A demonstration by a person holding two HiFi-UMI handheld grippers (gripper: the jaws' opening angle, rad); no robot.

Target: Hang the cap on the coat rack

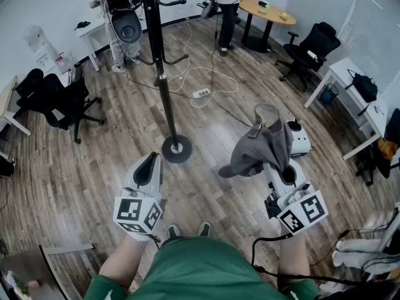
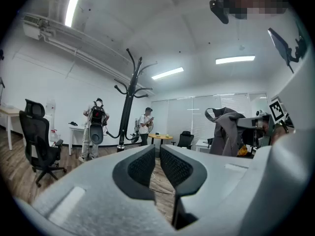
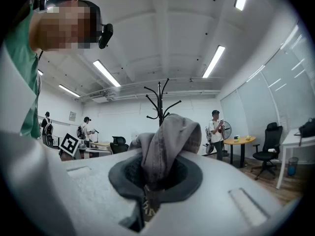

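Note:
The grey cap [image 1: 261, 147] hangs bunched over my right gripper [image 1: 279, 167], whose jaws are shut on its fabric; in the right gripper view the cap [image 3: 170, 136] rises from between the pads of that gripper [image 3: 153, 178]. The black coat rack [image 1: 160, 67] stands ahead on its round base [image 1: 177, 149], left of the cap, with curved hooks at the top. From the right gripper its top [image 3: 159, 100] shows behind the cap. My left gripper [image 1: 148, 167] is held low near the base, shut with nothing between its pads [image 2: 156, 156]. The rack [image 2: 129, 107] stands beyond it.
Black office chairs [image 1: 59, 102] [image 1: 309, 49], white desks [image 1: 356, 99] and a round yellow table [image 1: 267, 11] ring the wooden floor. Cables and a power strip [image 1: 201, 94] lie past the rack. Two people [image 1: 119, 17] [image 1: 226, 5] stand at the far side. A white device [image 1: 300, 137] sits right of the cap.

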